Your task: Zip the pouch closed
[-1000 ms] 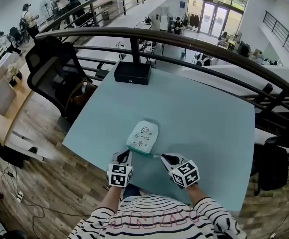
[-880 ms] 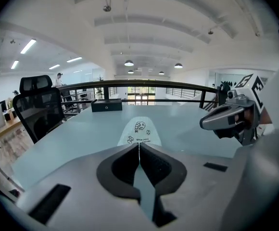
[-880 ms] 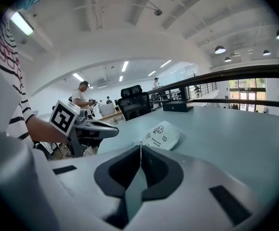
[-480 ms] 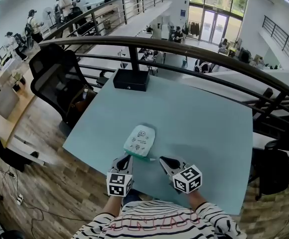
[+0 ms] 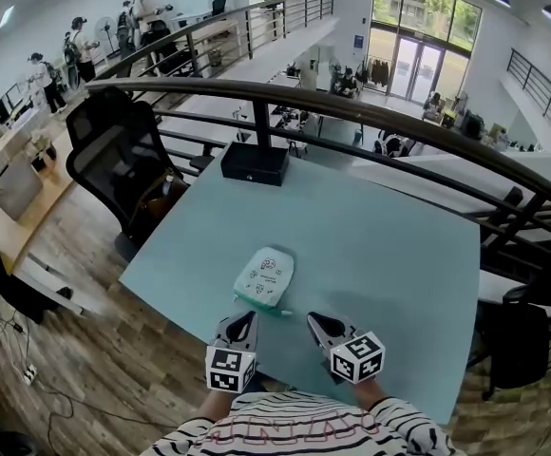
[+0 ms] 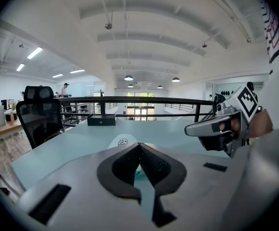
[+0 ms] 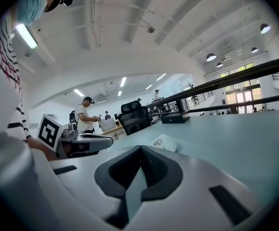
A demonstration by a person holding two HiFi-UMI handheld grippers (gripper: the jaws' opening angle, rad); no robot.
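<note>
Pouch lay on table. You had left gripper, right gripper near it, jaws together, empty. Good move was: check zip reached end.

Print on pouch too small to read, its open or closed state not discernible, pouch partly hidden behind left gripper in left gripper view, striped shirt cut off at bottom edge.

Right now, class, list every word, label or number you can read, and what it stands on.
Nothing reads clearly.
Pouch: small prints, too small to read.
Striped shirt: pale lettering, too blurred to read.
Cubes on left tool and right tool: square markers, no words.
</note>
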